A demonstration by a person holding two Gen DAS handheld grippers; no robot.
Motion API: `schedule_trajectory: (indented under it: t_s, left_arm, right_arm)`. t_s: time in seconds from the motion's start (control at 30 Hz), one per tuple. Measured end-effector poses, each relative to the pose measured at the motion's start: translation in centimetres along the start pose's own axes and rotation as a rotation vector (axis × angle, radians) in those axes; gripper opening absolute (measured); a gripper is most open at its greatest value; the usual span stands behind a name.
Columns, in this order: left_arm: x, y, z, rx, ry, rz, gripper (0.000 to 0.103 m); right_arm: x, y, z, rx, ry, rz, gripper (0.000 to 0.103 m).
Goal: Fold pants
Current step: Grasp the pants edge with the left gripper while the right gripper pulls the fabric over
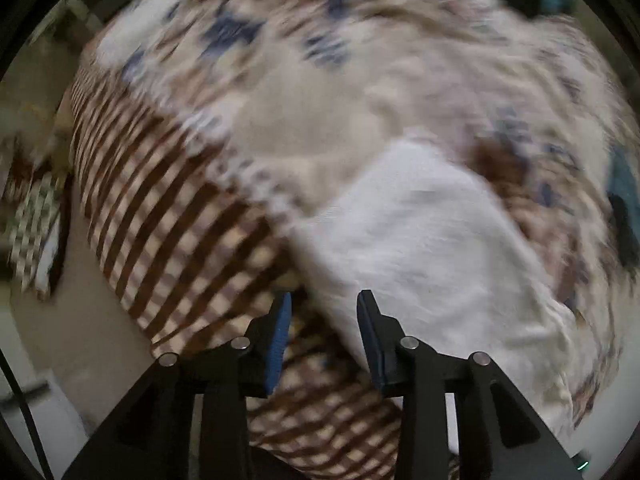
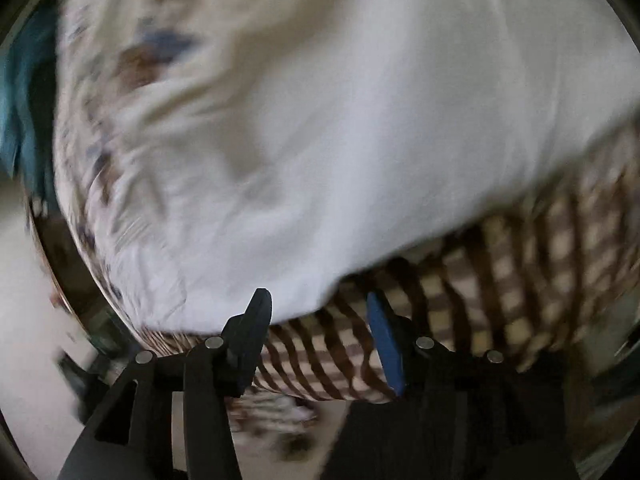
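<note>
The white pants lie on a bed, blurred by motion. In the left wrist view they run from the centre toward the lower right. My left gripper is open and empty, its fingertips at the near edge of the pants. In the right wrist view the pants fill most of the frame. My right gripper is open and empty, its fingertips just at the pants' near hem.
A floral bedsheet covers the bed, with a brown checked cover along its near edge, also in the right wrist view. Something teal lies at the far left. Pale floor lies beside the bed.
</note>
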State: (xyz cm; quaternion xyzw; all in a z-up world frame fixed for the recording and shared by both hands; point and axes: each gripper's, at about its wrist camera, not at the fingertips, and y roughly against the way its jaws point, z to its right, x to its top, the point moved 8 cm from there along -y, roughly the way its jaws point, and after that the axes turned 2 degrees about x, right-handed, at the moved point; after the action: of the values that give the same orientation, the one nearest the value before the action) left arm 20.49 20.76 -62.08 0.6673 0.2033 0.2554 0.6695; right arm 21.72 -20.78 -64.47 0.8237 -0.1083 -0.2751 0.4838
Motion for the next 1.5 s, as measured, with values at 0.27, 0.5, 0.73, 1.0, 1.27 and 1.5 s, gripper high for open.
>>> schedule_trajectory:
  t_s: [0.27, 0.5, 0.73, 1.0, 1.27, 1.5]
  left_arm:
    - [1.2, -5.0, 15.6, -0.101, -0.309, -0.039, 0.044]
    - [1.4, -9.9, 17.9, -0.004, -0.37, -0.147, 0.044]
    - [-2.4, -5.3, 26.2, -0.281, -0.312, -0.304, 0.049]
    - [-7.2, -11.1, 32.0, -0.252, -0.162, -0.554, 0.044]
    - [-4.4, -10.7, 29.3, -0.256, -0.081, -0.465, 0.007]
    - [-3.0, -10.4, 29.4, -0.26, -0.071, -0.425, 0.007]
  right_arm:
    - [10.0, -3.1, -12.5, 0.067, 0.351, 0.025, 0.036]
    - [20.0, -1.0, -7.7, -0.097, 0.269, 0.097, 0.013]
    - [19.4, 8.0, -1.4, -0.22, 0.35, 0.094, 0.064]
    - [21.1, 5.8, 5.3, 0.093, -0.251, 0.091, 0.002]
    - [22.1, 7.4, 8.3, 0.302, -0.537, 0.255, 0.001]
    - [20.5, 5.2, 3.8, 0.234, -0.24, -0.012, 0.022]
